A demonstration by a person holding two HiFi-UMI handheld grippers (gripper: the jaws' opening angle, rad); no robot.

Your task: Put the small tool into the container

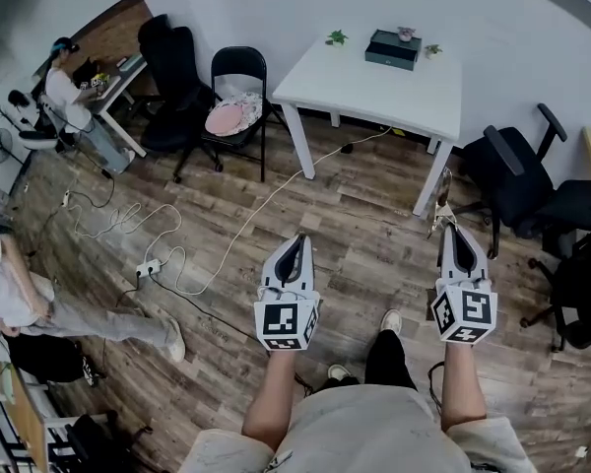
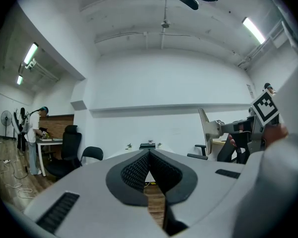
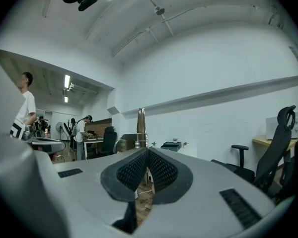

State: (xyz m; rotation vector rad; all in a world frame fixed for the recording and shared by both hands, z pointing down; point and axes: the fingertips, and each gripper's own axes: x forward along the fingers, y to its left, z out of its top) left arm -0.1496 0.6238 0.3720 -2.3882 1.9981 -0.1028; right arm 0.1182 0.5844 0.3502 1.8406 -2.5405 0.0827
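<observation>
The right gripper (image 1: 460,233), jaws clamped on the slim silvery metal tool (image 3: 141,128), is well short of the dark box-shaped container (image 1: 392,49); left gripper (image 1: 294,249) jaws together, empty.

I log a wood-plank floor (image 1: 374,254) across the whole room. A white table (image 1: 384,97) stands against the far wall. Near the wall on its top sit 2 small green plants, 1 at the left corner (image 1: 336,37) and 1 at the right (image 1: 432,50).

Left of the table I record a black folding chair (image 1: 238,77) carrying a pink cushion (image 1: 223,118), and beside it a black office chair (image 1: 169,67). Another black office chair (image 1: 517,180) stands to the table's right.

A white power strip (image 1: 148,267) lies on the floor. A white cable (image 1: 256,215) trails from that area towards the table.

I count 2 persons: 1 (image 1: 61,85) at a desk (image 1: 123,79) in the far left corner, and 1 (image 1: 20,299) at the left edge, in grey trousers.
</observation>
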